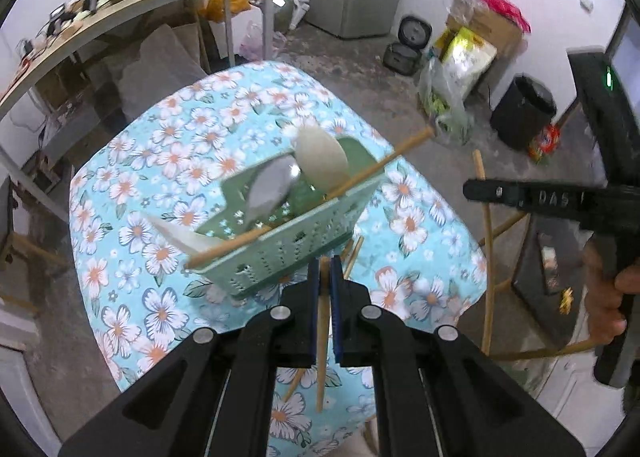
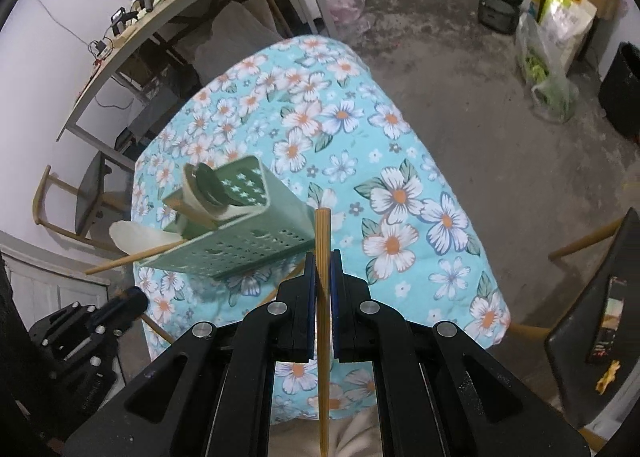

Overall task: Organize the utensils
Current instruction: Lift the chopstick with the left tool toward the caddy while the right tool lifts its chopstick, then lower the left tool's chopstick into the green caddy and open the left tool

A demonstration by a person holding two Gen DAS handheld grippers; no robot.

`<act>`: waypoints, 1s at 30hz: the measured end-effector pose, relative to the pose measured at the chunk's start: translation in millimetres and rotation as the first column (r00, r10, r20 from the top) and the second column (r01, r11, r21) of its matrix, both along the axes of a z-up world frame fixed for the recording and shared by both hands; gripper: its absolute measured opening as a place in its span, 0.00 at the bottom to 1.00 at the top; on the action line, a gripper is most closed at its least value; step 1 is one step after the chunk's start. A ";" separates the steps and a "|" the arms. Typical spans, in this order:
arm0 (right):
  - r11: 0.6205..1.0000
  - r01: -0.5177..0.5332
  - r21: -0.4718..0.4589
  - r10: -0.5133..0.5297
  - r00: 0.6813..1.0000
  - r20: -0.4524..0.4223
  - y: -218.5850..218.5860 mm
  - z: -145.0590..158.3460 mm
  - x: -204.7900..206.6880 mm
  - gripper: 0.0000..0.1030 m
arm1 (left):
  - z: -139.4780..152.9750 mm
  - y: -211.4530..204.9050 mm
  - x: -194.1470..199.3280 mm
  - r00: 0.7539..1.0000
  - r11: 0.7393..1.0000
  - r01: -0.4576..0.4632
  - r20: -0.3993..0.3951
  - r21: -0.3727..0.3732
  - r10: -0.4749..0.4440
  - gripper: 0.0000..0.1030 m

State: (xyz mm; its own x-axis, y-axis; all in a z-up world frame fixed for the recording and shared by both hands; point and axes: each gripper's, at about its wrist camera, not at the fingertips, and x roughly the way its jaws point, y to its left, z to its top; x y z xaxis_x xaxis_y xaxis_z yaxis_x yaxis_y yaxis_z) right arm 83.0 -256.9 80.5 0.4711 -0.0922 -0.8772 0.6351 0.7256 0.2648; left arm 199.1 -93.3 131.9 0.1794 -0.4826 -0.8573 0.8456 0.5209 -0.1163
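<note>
A green perforated utensil basket (image 1: 288, 233) is tilted and held above the floral table; my left gripper (image 1: 325, 263) is shut on its near rim. Inside it are a grey spoon (image 1: 268, 189), a white spoon (image 1: 320, 157) and a wooden chopstick (image 1: 312, 205) lying across it. The basket also shows in the right wrist view (image 2: 248, 233), left of my right gripper (image 2: 323, 257). My right gripper is shut on a wooden chopstick (image 2: 322, 297) that stands upright between the jaws. The right gripper also shows at the right of the left wrist view (image 1: 474, 189).
The table wears a blue floral cloth (image 2: 360, 129). More chopsticks (image 1: 320, 377) lie on it below the left gripper. A long desk (image 1: 120, 13) stands at the back left. Bags (image 1: 464, 57) and a black bin (image 1: 522, 113) stand on the floor at right. Wooden chairs (image 2: 580, 321) flank the table.
</note>
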 end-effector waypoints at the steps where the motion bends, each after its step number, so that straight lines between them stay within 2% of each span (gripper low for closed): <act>1: 1.000 0.003 -0.006 -0.003 1.000 0.003 1.2 3.5 -0.5 0.04 | 6.6 3.6 2.9 1.000 1.000 -0.013 -0.011 -0.022 0.013 0.04; 4: 1.000 0.012 -0.022 -0.011 1.000 0.014 2.3 11.7 -0.2 0.04 | 26.8 11.7 15.1 0.998 0.995 -0.054 -0.027 -0.087 0.052 0.04; 11: 1.000 0.018 -0.024 -0.018 1.000 0.022 3.4 13.5 5.2 0.04 | 69.2 18.4 43.8 0.989 0.966 -0.143 -0.065 -0.217 0.132 0.04; 20: 1.000 0.025 0.013 -0.026 0.999 0.027 -6.4 10.1 1.7 0.04 | 114.9 9.0 60.7 0.982 0.939 -0.188 -0.076 -0.289 0.173 0.04; 26: 0.999 0.017 0.042 -0.019 0.999 0.050 -23.3 9.8 1.7 0.04 | 144.8 -0.3 69.7 0.976 0.923 -0.212 -0.023 -0.321 0.217 0.04; 30: 0.998 0.001 0.058 -0.004 0.998 0.059 -28.4 8.7 7.6 0.04 | 146.7 -4.7 69.9 0.971 0.923 -0.225 0.009 -0.313 0.240 0.04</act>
